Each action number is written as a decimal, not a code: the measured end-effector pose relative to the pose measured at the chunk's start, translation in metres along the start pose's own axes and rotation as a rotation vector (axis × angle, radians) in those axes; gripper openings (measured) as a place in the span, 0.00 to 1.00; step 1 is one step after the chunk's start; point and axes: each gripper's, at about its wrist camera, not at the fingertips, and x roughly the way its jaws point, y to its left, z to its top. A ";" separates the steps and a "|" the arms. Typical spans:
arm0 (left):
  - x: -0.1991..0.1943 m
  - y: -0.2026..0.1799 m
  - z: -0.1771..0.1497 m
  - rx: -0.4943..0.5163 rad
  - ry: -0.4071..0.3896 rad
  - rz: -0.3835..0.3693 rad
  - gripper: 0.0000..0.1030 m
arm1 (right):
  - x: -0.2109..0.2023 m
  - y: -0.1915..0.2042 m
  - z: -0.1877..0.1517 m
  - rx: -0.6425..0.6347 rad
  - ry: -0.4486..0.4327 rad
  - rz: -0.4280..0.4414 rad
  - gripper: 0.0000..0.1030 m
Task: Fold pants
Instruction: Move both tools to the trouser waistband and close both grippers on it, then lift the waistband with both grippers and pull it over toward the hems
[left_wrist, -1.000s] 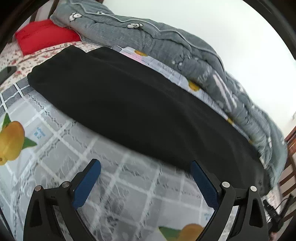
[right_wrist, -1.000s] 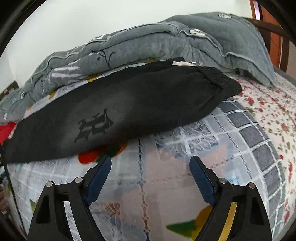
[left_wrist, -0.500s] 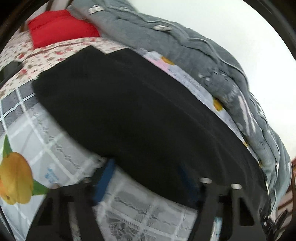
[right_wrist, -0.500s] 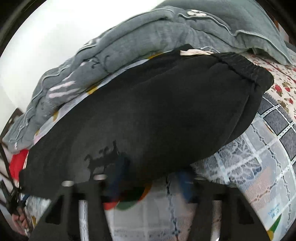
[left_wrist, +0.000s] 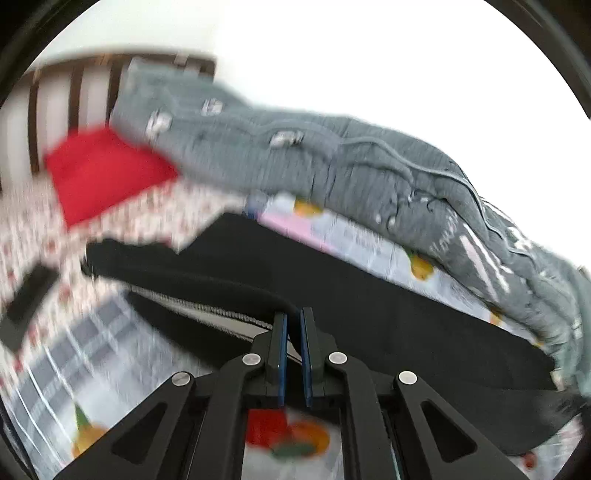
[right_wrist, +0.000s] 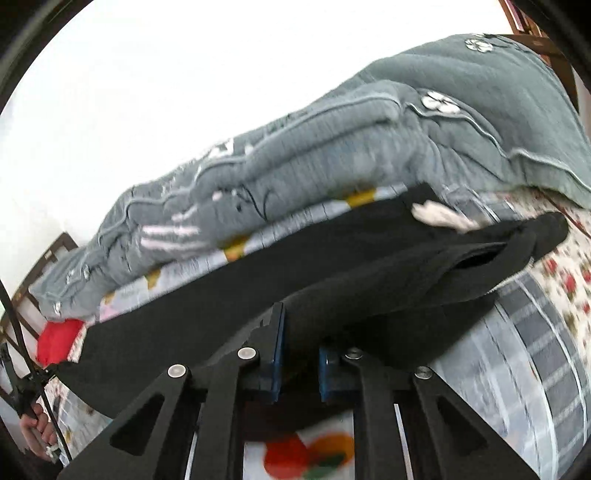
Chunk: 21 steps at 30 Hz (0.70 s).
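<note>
The black pants (left_wrist: 388, 306) lie lengthwise across the bed. My left gripper (left_wrist: 293, 325) is shut on their near edge and lifts it; the raised fold runs off to the left. In the right wrist view my right gripper (right_wrist: 299, 332) is shut on the near edge of the pants (right_wrist: 332, 258) close to the waistband end, and the cloth drapes over its fingers. The waistband (right_wrist: 524, 236) with a white label hangs at the right.
A bunched grey quilt (left_wrist: 351, 162) lies behind the pants along the white wall; it also shows in the right wrist view (right_wrist: 369, 147). A red pillow (left_wrist: 99, 173) sits at the far left. A dark flat object (left_wrist: 29, 299) lies on the floral sheet.
Both grippers moved forward to the pants' near edge, shut on it and raised it off the bedspread. Both were open a second ago.
</note>
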 end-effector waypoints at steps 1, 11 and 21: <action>0.004 -0.011 0.006 0.029 -0.031 0.029 0.07 | 0.005 0.002 0.009 0.000 -0.008 0.002 0.14; 0.087 -0.054 0.023 -0.040 -0.169 0.061 0.07 | 0.095 0.007 0.046 0.069 -0.040 -0.002 0.13; 0.116 -0.069 0.000 0.054 -0.177 0.118 0.13 | 0.148 -0.004 0.018 0.078 -0.018 -0.030 0.17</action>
